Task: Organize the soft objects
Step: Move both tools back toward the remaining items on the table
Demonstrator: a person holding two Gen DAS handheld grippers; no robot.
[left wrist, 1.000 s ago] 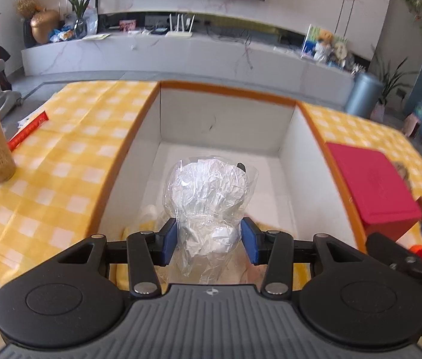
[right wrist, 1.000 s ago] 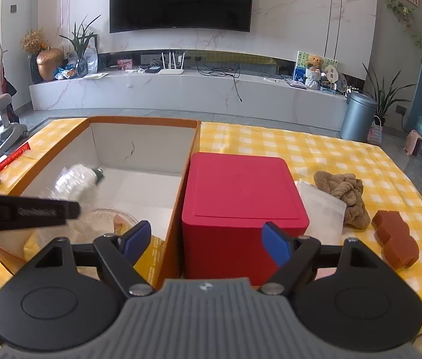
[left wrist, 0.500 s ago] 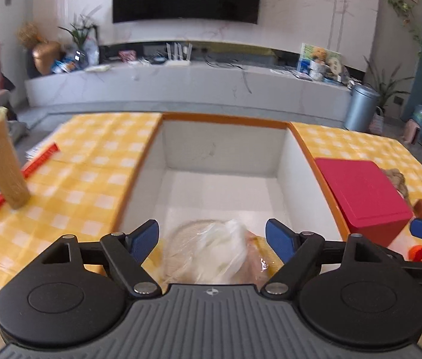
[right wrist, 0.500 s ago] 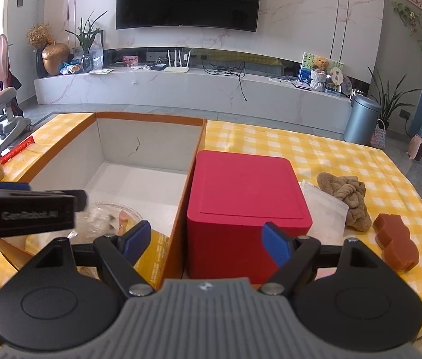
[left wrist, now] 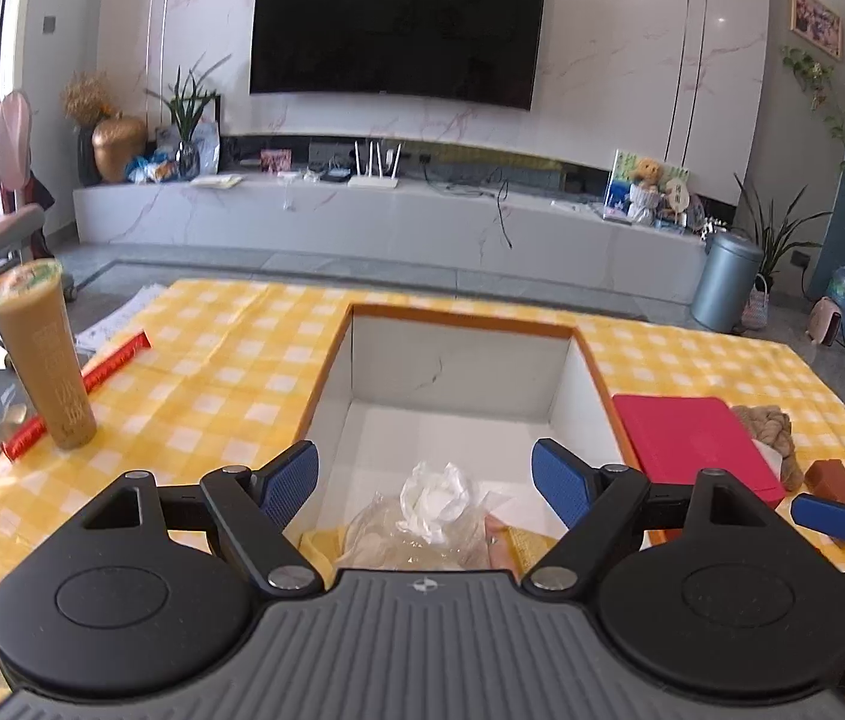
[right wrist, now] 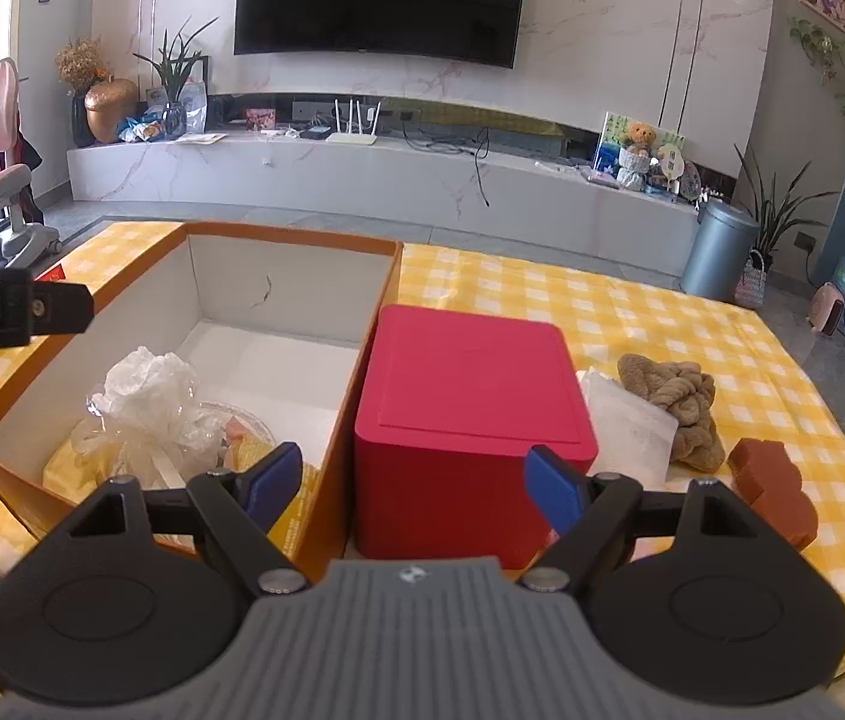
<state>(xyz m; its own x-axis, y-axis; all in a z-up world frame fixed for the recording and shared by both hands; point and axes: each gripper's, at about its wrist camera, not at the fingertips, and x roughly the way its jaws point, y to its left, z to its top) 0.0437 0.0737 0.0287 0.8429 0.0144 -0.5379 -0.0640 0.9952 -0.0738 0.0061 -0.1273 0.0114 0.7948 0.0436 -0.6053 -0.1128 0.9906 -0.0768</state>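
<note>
While red box [right wrist: 470, 396] abuts carton [right wrist: 362, 384]; cup [left wrist: 41, 354] leftward.

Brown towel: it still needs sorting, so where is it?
In the right wrist view the brown towel lies bunched on the checked tablecloth, right of the red box, beside a clear bag.

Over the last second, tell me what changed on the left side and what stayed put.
The left claw let go of the clear plastic bag: its jaws spread wide and it lifted back, leaving the bag slumped inside the orange-rimmed box. The right claw stayed open and unmoved, and the red box, beige cloth and brown block kept their places.
</note>
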